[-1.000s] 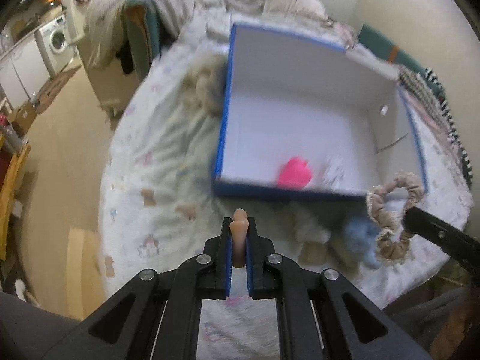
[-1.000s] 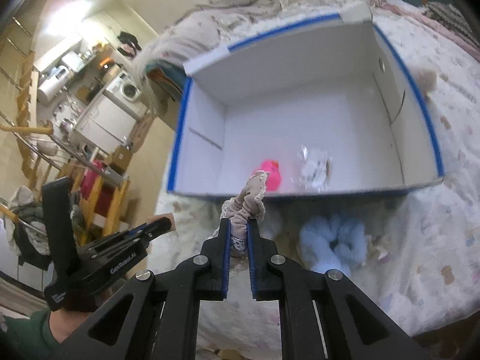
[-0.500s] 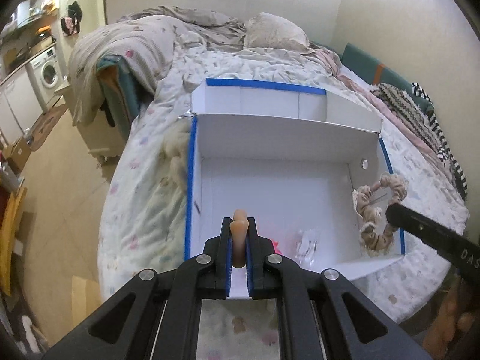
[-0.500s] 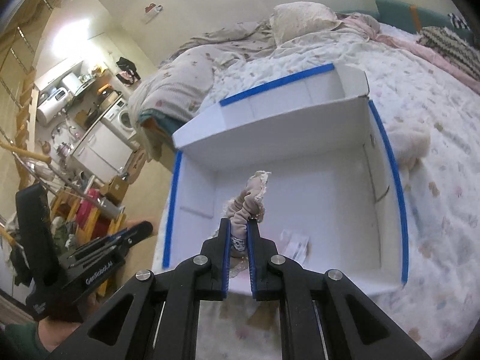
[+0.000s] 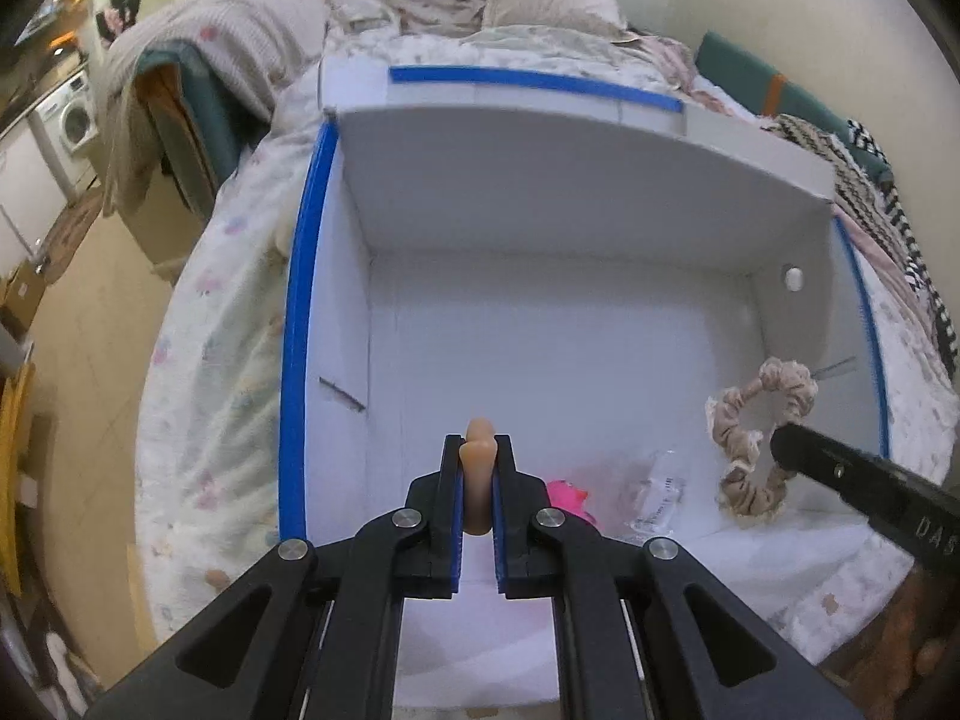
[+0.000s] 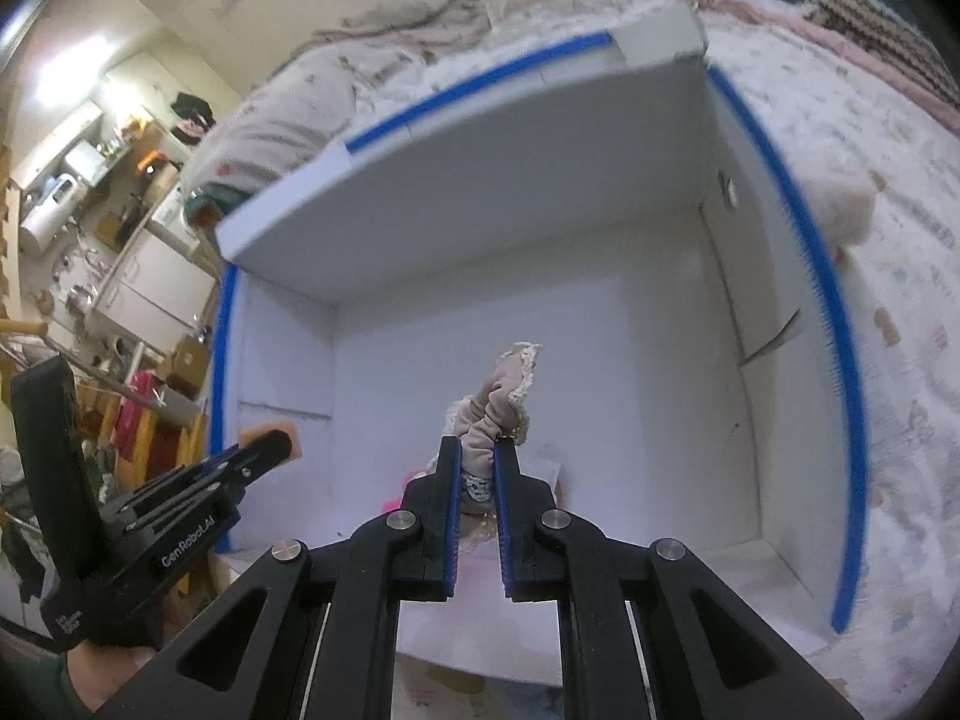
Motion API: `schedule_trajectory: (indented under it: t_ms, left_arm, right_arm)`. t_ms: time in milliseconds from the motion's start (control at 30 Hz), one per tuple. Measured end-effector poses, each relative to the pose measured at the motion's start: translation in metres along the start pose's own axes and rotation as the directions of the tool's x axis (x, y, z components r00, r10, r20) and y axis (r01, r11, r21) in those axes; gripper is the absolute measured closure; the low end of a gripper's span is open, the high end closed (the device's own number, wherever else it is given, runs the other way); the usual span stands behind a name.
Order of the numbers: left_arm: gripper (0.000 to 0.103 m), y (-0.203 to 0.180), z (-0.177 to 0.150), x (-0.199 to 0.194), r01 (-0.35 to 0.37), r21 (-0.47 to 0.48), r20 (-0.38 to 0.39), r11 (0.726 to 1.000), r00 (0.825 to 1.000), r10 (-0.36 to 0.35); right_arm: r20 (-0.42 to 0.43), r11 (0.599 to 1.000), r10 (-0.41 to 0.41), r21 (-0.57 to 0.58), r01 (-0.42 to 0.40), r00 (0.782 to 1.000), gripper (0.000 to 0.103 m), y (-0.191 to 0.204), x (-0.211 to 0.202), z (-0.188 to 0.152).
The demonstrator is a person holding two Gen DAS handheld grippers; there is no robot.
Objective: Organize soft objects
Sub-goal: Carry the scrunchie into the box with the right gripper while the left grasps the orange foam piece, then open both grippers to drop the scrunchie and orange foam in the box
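Observation:
A white box with blue-edged walls (image 5: 296,360) lies open on the bed; it also shows in the right wrist view (image 6: 834,324). My left gripper (image 5: 478,450) is shut on a small peach soft object (image 5: 477,480) and hangs over the box's near left part. My right gripper (image 6: 478,450) is shut on a beige lace-trimmed scrunchie (image 6: 501,402), which also shows in the left wrist view (image 5: 759,438), over the box's right side. A pink soft object (image 5: 567,498) and a clear wrapper (image 5: 657,489) lie on the box floor.
The bed has a pale patterned sheet (image 5: 228,360) with a rumpled blanket and pillow (image 5: 540,0) behind the box. A cream fluffy item (image 6: 840,204) lies outside the box's right wall. The floor and a washing machine (image 5: 75,117) are at the left.
Both grippers have moved forward from in front of the box to over its inside, each still holding its object. The blue fluffy item in front of the box has dropped out of sight.

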State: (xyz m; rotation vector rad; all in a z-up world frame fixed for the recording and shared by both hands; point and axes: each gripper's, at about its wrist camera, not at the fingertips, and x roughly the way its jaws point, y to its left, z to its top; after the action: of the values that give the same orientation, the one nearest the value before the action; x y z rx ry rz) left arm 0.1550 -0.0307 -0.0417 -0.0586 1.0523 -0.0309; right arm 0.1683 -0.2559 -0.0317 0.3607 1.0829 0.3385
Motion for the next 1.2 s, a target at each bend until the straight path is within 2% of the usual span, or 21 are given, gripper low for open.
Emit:
schedule_trajectory:
  t_ms: [67, 233, 567, 800, 1000, 1067, 1167, 1200]
  left_arm:
    - [0.096, 0.001, -0.001, 0.007, -0.023, 0.005, -0.001, 1.000, 1.000, 0.023]
    - [0.095, 0.006, 0.002, 0.020, 0.008, -0.036, -0.047, 0.999, 0.999, -0.010]
    - [0.095, -0.001, -0.005, 0.031, 0.007, 0.011, -0.076, 1.000, 0.997, -0.006]
    - [0.095, -0.006, -0.008, 0.035, 0.017, 0.031, -0.092, 0.999, 0.996, -0.014]
    - [0.090, -0.013, -0.008, 0.035, 0.013, 0.062, -0.087, 0.998, 0.996, -0.008]
    - [0.087, -0.014, -0.009, 0.036, 0.012, 0.068, -0.090, 0.998, 0.996, -0.005]
    - [0.084, -0.015, -0.010, 0.036, 0.009, 0.078, -0.088, 0.997, 0.996, -0.002]
    - [0.083, -0.016, -0.011, 0.035, 0.009, 0.079, -0.085, 0.997, 0.996, -0.002]
  right_arm:
    - [-0.023, 1.000, -0.012, -0.008, 0.012, 1.000, 0.091, 0.000, 0.010, -0.002]
    - [-0.076, 1.000, -0.022, -0.015, 0.021, 0.997, 0.091, 0.003, 0.029, -0.004]
    - [-0.146, 0.998, -0.056, -0.020, 0.054, 0.988, 0.091, -0.002, 0.049, -0.007]
    - [-0.156, 0.998, -0.059, -0.003, 0.060, 0.986, 0.091, -0.008, 0.051, -0.008]
    - [-0.162, 0.998, -0.067, -0.005, 0.067, 0.984, 0.090, -0.005, 0.054, -0.007]
    - [-0.166, 0.998, -0.066, 0.002, 0.068, 0.984, 0.087, -0.007, 0.053, -0.008]
    - [-0.159, 0.997, -0.079, 0.001, 0.080, 0.984, 0.071, -0.008, 0.053, -0.007]
    - [-0.155, 0.996, -0.084, -0.001, 0.085, 0.984, 0.062, -0.008, 0.052, -0.007]
